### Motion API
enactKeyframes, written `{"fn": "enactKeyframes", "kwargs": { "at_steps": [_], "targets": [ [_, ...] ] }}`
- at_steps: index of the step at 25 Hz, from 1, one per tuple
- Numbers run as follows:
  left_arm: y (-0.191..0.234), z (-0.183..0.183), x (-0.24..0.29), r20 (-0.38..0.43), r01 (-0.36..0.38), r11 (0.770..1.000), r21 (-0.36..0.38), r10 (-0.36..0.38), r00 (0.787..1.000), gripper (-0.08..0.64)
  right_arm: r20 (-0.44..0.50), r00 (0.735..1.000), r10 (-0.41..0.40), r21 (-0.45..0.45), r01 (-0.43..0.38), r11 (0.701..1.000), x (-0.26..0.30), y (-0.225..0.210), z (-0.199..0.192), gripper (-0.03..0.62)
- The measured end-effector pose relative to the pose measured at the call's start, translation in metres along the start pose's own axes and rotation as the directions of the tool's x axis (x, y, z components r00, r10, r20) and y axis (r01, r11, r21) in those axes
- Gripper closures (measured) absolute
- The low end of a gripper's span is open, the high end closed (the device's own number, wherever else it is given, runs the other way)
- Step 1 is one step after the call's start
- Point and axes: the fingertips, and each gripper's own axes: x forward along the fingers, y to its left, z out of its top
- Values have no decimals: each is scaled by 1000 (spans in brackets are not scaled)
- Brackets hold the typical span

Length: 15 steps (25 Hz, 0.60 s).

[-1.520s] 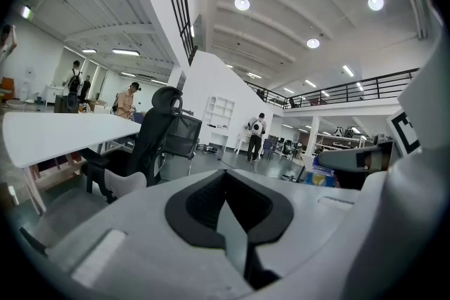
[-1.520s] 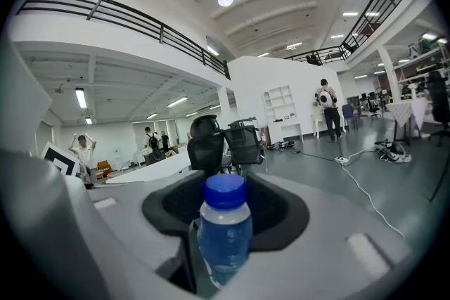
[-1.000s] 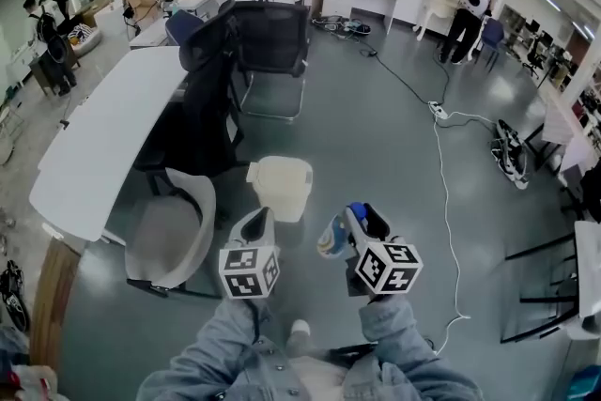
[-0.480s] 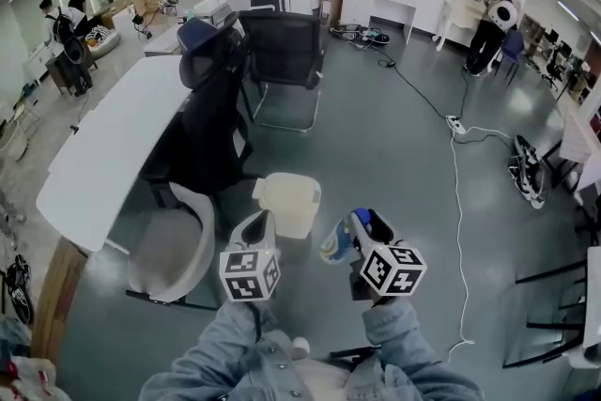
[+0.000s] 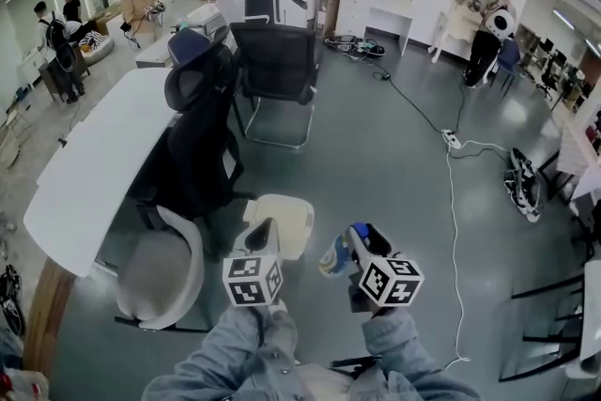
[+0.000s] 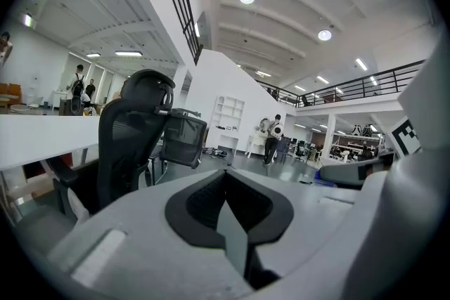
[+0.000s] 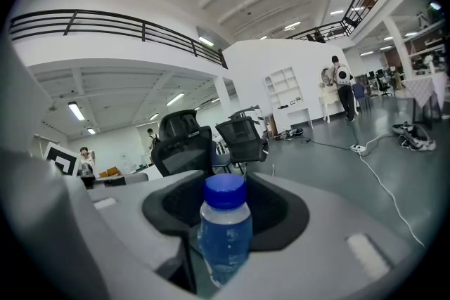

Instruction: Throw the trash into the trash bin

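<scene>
Blue-capped plastic bottle (image 7: 225, 232) is clamped upright in the right tool (image 5: 356, 235), jaws wide around its body. Left tool (image 6: 226, 211) is clenched on nothing. Both are held out over the floor, just short of the trash bin (image 5: 286, 216). — A

Bin state? — B

Cream, on the floor beside the grey office chair (image 5: 160, 268), just ahead of the left tool. Lid (image 5: 282, 207) looks down in the head view; can't confirm a gap. — A

Risk one, then: release onto a shut lid and the bottle bounces, rolls across the floor, maybe under the chair. Left tool would have to lift the lid first, and closed jaws on a smooth edge may slip. — B

Risk two: bottle looks to have liquid in it, so some weight. Dropped from short of the bin, it likely clips the rim or tips the bin. — A

Agreed. Needs to be right over the opening before letting go. — B
</scene>
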Motion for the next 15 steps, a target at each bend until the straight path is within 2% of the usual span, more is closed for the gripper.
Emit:
{"fn": "enactKeyframes", "kwargs": {
  "at_steps": [9,15],
  "targets": [
    [27,52,88,31,23,1000,-2,-23,999,551,4,1000,3,-35,-3,999,81,-7,53,404],
    [62,61,143,19,4,999,-39,-3,1000,551,-13,1000,16,-46,-17,999,149,-11,73,403]
  ]
}}
